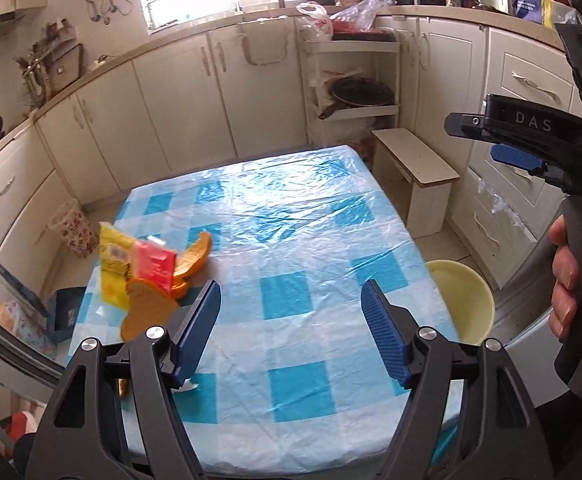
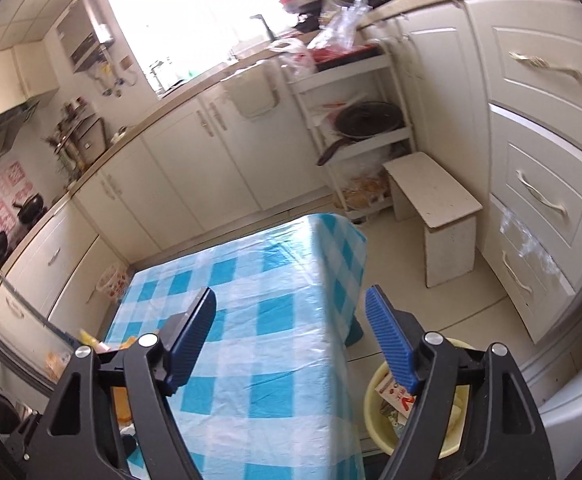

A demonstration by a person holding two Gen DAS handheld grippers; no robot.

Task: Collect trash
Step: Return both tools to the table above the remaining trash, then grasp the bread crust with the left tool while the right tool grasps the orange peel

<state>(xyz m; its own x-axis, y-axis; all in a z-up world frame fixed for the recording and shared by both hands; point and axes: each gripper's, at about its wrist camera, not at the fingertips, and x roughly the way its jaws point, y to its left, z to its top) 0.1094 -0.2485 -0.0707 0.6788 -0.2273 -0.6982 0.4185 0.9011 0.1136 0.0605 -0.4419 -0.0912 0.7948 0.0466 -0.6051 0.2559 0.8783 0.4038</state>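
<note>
Trash pile off my left fingers

My left gripper (image 1: pixel 291 336) gapes empty; wrappers and peel (image 1: pixel 151 276) heap at the table's (image 1: pixel 291 208) left edge, nearer it than my spread, empty right gripper (image 2: pixel 291 344) above the bin (image 2: pixel 375 412)

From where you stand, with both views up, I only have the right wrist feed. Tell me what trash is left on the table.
Observer: A pile sits near the table's left edge: a yellow wrapper, a pink packet and orange peel.
Operator: Report where the left gripper is relative to that pile.
Observer: The left gripper is open and empty over the checked tablecloth; the pile lies just beyond its left finger.
Operator: Confirm how my gripper looks from there.
Observer: The right gripper shows side-on, off the table's right side and higher than the yellow bin; whether it is open cannot be told from there.
</note>
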